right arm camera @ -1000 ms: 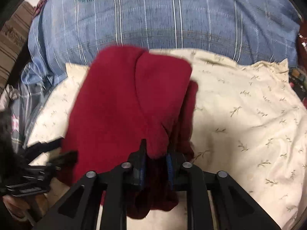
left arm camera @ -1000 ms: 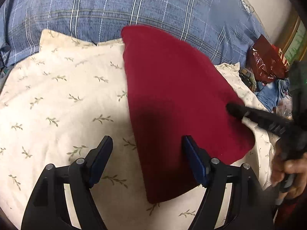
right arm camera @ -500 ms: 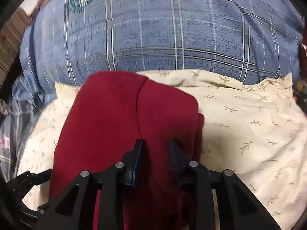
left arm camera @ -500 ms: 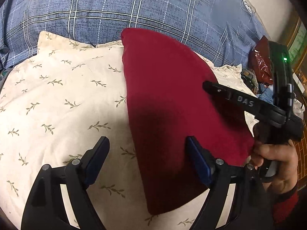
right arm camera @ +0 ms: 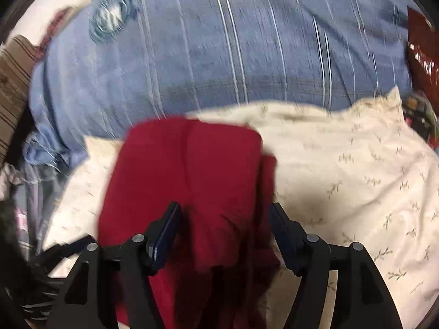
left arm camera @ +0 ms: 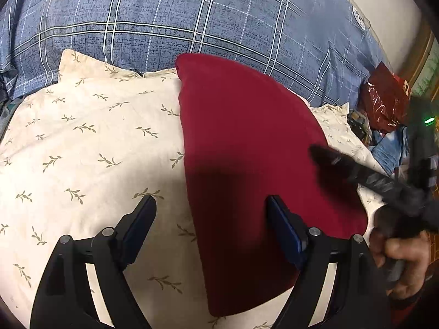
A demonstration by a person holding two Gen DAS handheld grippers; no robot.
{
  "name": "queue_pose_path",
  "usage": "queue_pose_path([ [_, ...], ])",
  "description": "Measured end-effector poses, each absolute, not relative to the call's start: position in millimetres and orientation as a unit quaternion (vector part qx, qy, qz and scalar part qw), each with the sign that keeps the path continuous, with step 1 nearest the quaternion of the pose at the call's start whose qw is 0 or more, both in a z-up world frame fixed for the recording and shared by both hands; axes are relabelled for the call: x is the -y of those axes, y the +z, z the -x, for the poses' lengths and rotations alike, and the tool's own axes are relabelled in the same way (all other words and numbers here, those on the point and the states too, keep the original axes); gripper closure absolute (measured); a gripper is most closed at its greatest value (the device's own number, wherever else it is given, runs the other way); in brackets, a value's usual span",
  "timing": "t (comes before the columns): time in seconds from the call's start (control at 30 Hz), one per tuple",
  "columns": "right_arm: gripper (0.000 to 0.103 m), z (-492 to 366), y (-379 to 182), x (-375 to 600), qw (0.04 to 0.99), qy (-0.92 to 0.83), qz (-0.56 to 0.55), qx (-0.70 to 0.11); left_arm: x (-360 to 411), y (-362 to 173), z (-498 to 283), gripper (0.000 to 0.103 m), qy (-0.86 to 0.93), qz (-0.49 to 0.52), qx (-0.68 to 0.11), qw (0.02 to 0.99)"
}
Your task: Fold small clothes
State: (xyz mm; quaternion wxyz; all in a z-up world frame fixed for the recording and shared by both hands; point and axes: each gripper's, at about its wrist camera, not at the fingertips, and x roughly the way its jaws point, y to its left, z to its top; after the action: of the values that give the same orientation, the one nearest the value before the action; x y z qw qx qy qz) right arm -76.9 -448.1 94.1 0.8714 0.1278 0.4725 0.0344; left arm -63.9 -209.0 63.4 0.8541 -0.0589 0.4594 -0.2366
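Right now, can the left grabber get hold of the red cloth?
Probably yes. The left gripper has its jaws open, and the near edge of the red cloth already lies between them on the leafy pillow. Nothing sits in the way; the right gripper is off to the side.

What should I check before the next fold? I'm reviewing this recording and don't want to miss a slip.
1. Right gripper released the red garment: ok, jaws stand apart.
2. Left gripper ready to grasp: ok, open, holding nothing.
3. Garment rests on the cream leaf-print pillow: ok.
4. Top surface smooth: ok in the left wrist view.
5. Right-hand edge tidy: not ok, a second layer peeks out beside the folded flap in the right wrist view.
6. Near end lying flat: cannot tell, it is shadowed and blurred in the right wrist view.
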Motion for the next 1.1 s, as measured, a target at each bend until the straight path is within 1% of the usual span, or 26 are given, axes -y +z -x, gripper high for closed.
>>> queue_pose_path([
  [0.03,0.033,74,84,453,0.863,0.046,-0.154,-0.479,209,63,63,0.020,-0.237,0.062,-0.460,0.853],
  [0.1,0.026,73,79,465,0.855,0.055,-0.206,-0.473,209,62,59,0.020,-0.244,0.071,-0.462,0.850],
  [0.17,0.023,68,76,472,0.852,0.068,-0.223,-0.470,208,61,54,0.020,-0.255,0.091,-0.464,0.844],
  [0.27,0.021,62,64,477,0.838,0.097,-0.250,-0.475,208,55,46,0.018,-0.271,0.115,-0.476,0.829],
  [0.3,0.018,59,61,478,0.834,0.103,-0.262,-0.475,210,51,43,0.017,-0.279,0.123,-0.485,0.820],
  [0.37,0.019,54,58,478,0.834,0.110,-0.272,-0.468,211,44,39,0.015,-0.290,0.134,-0.489,0.811],
  [0.43,0.030,52,61,472,0.841,0.118,-0.255,-0.463,212,45,42,0.015,-0.295,0.132,-0.478,0.817],
  [0.47,0.040,53,65,469,0.845,0.119,-0.246,-0.459,214,46,44,0.015,-0.300,0.127,-0.477,0.816],
  [0.5,0.048,56,70,465,0.851,0.117,-0.235,-0.454,216,48,46,0.027,-0.311,0.125,-0.472,0.815],
  [0.53,0.052,59,76,461,0.858,0.118,-0.222,-0.448,217,50,49,0.033,-0.312,0.117,-0.470,0.818],
  [0.57,0.058,63,83,458,0.865,0.121,-0.209,-0.440,218,53,52,0.035,-0.308,0.108,-0.466,0.822],
  [0.6,0.061,65,88,457,0.867,0.126,-0.207,-0.435,218,57,53,0.040,-0.308,0.106,-0.464,0.824],
  [0.63,0.062,67,94,455,0.869,0.130,-0.210,-0.428,215,60,55,0.047,-0.309,0.109,-0.463,0.824],
  [0.67,0.063,71,101,452,0.871,0.135,-0.215,-0.421,211,64,56,0.049,-0.311,0.115,-0.464,0.822],
  [0.7,0.063,75,106,449,0.870,0.142,-0.218,-0.418,204,71,60,0.051,-0.314,0.118,-0.464,0.820],
  [0.8,0.064,87,119,432,0.864,0.184,-0.216,-0.416,180,96,83,0.051,-0.304,0.101,-0.445,0.836],
  [0.87,0.063,94,119,415,0.853,0.214,-0.221,-0.422,165,105,96,0.051,-0.280,0.090,-0.452,0.842],
  [0.9,0.061,94,115,406,0.848,0.221,-0.219,-0.429,156,107,103,0.051,-0.266,0.086,-0.455,0.845],
  [1.0,0.048,93,95,384,0.832,0.185,-0.184,-0.490,141,96,115,0.051,-0.225,0.066,-0.468,0.852],
  [1.07,0.046,98,98,384,0.835,0.174,-0.177,-0.491,133,88,119,0.051,-0.197,0.056,-0.472,0.858],
  [1.1,0.046,102,105,386,0.842,0.173,-0.180,-0.478,129,88,119,0.048,-0.189,0.057,-0.472,0.859],
])
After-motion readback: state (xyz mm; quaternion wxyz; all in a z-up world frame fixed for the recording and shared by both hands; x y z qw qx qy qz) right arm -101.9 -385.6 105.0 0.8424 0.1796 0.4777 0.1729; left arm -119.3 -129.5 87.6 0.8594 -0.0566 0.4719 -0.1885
